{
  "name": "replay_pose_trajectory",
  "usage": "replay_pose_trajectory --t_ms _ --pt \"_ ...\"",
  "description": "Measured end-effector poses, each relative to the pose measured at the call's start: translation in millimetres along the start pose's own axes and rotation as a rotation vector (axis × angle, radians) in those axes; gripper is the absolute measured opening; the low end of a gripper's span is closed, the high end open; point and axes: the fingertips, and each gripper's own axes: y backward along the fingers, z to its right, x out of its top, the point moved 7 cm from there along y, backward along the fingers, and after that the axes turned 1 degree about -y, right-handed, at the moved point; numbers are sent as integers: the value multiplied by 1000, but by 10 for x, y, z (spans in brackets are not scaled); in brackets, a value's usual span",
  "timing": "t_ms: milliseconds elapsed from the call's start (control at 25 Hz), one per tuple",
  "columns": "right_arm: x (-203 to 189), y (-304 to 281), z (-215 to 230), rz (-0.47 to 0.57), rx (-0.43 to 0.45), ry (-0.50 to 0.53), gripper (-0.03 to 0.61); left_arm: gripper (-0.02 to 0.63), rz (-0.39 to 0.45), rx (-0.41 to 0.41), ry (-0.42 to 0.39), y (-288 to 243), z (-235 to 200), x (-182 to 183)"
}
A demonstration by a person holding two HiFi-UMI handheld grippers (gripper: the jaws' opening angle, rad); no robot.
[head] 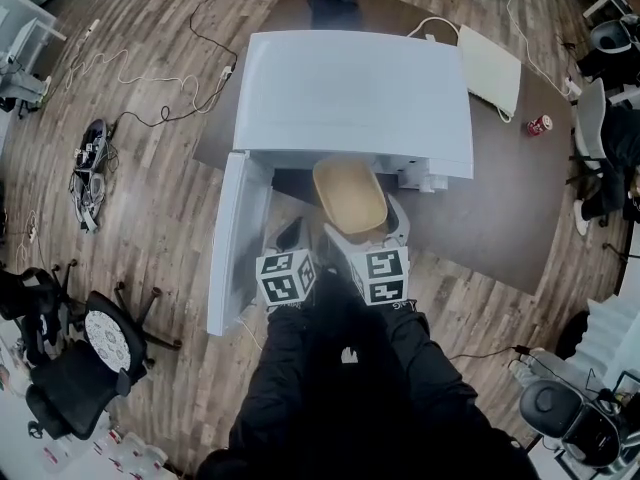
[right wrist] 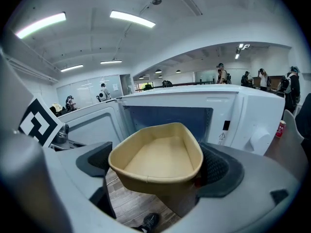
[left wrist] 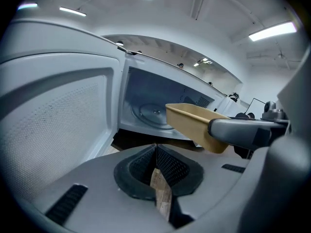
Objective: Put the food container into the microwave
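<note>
Grips the tan food container [head: 350, 196] by its wall in the right claw [right wrist: 158, 171], just outside the mouth of the open microwave [head: 350, 88] at 12 o'clock, with the door [head: 232, 238] swung to 9 o'clock and the left claw [left wrist: 156, 164] squeezed fully together.

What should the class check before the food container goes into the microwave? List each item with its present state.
1. Microwave door open: ok.
2. Right gripper shut on food container: ok.
3. Upright food container: ok.
4. Turntable bare where visible: ok.
5. Left gripper free: not ok, shut on a paper strip.
</note>
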Motion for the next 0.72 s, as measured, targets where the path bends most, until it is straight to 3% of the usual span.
replay_pose_trajectory --t_ms 720 --pt "-44 -853 353 30 -3 -15 566 35 -22 8 0 -590 -153 95"
